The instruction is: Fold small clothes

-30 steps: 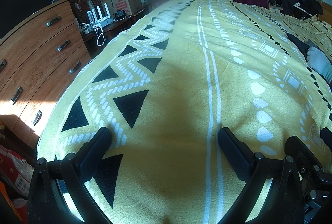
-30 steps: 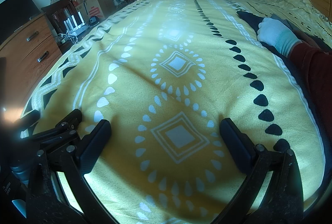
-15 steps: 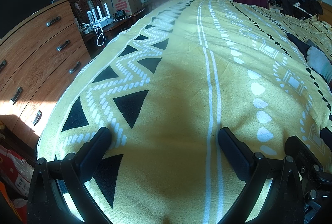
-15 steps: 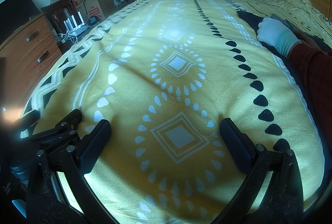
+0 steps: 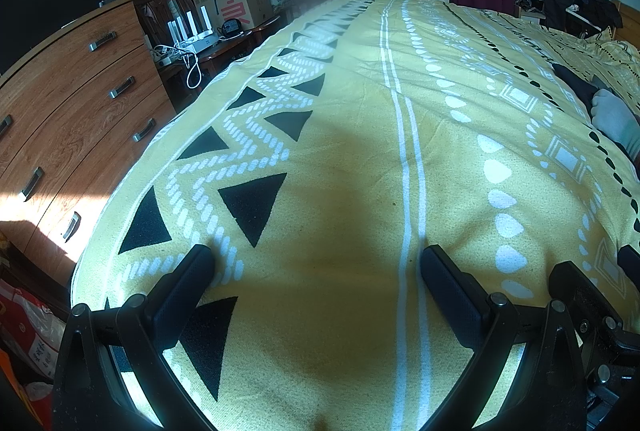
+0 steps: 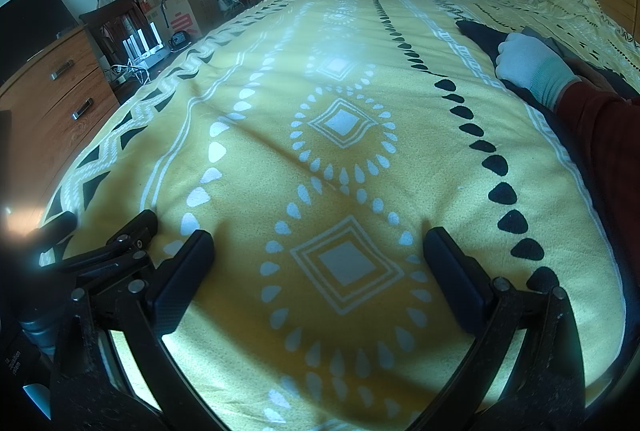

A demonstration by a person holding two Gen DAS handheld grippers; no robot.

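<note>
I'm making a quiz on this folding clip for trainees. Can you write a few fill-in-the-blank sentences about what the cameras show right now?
1. Both the left gripper and the right gripper are ____ and hold nothing.
2. The blanket on the bed is mainly ____ in colour.
3. A hand in a white glove rests on a ____ garment.
4. The chest of drawers is made of ____.

Missing words: open; yellow; dark; wood
</note>
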